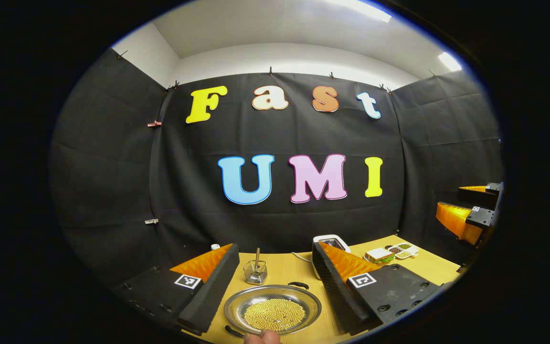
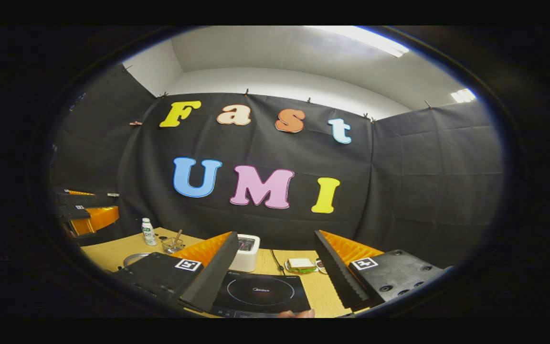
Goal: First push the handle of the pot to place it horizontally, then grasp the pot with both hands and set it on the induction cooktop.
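Note:
A shallow steel pot (image 1: 237, 306) holding yellow beans sits on the wooden table low in the left gripper view. One black handle (image 1: 299, 285) points to the far side, the other (image 1: 232, 330) to the near left. My left gripper (image 1: 275, 251) stands open above it, touching nothing. The black induction cooktop (image 2: 260, 291) lies on the table in the right gripper view, under my open right gripper (image 2: 275, 236). The pot's rim (image 2: 134, 258) peeks out left of that gripper's left finger. A person's fingertip (image 1: 263, 337) shows at the pot's near edge.
A wire basket (image 1: 256, 273) with a stick stands behind the pot. A white toaster (image 2: 247, 252) is behind the cooktop, with a sandwich box (image 2: 301, 264) to its right. A small bottle (image 2: 148, 231) stands at the back left. Small dishes (image 1: 401, 249) lie far right.

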Motion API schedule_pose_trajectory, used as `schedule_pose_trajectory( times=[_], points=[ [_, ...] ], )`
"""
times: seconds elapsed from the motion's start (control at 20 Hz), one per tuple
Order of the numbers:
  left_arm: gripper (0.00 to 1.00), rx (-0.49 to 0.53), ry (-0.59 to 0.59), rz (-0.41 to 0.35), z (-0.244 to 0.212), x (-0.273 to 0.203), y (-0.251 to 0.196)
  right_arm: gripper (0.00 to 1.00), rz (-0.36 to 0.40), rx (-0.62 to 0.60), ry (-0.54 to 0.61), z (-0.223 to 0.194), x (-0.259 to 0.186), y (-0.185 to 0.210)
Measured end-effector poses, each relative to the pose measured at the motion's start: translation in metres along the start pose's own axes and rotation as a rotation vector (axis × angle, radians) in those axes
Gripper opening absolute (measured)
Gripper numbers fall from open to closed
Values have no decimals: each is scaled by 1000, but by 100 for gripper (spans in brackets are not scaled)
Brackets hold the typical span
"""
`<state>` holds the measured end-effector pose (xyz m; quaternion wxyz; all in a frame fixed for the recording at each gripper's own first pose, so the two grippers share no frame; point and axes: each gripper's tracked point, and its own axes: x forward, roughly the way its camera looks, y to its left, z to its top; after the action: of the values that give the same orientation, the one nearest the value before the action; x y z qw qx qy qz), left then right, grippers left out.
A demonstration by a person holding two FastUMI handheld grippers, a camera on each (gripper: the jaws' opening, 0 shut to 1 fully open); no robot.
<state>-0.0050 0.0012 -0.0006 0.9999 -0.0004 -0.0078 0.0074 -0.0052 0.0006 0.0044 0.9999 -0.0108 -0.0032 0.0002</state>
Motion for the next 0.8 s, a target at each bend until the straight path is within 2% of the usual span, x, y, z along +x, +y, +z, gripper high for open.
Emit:
schedule_pose_trajectory(
  times=[0.5,0.55,0.7,0.75,0.8],
  points=[
    [95,2,-32,-25,7,-3,-9,98,-3,-7,0,1,0,-1],
    [82,-1,-37,-26,9,-4,-10,98,-3,-10,-1,1,0,-2],
    [41,7,-48,-100,13,-10,-21,98,-3,-16,0,1,0,-2],
    [36,17,-47,-114,11,-11,-24,98,-2,-17,1,0,-1,-1],
    [22,21,-37,-125,9,-11,-23,98,-3,-18,1,0,-1,-1]
  ],
)
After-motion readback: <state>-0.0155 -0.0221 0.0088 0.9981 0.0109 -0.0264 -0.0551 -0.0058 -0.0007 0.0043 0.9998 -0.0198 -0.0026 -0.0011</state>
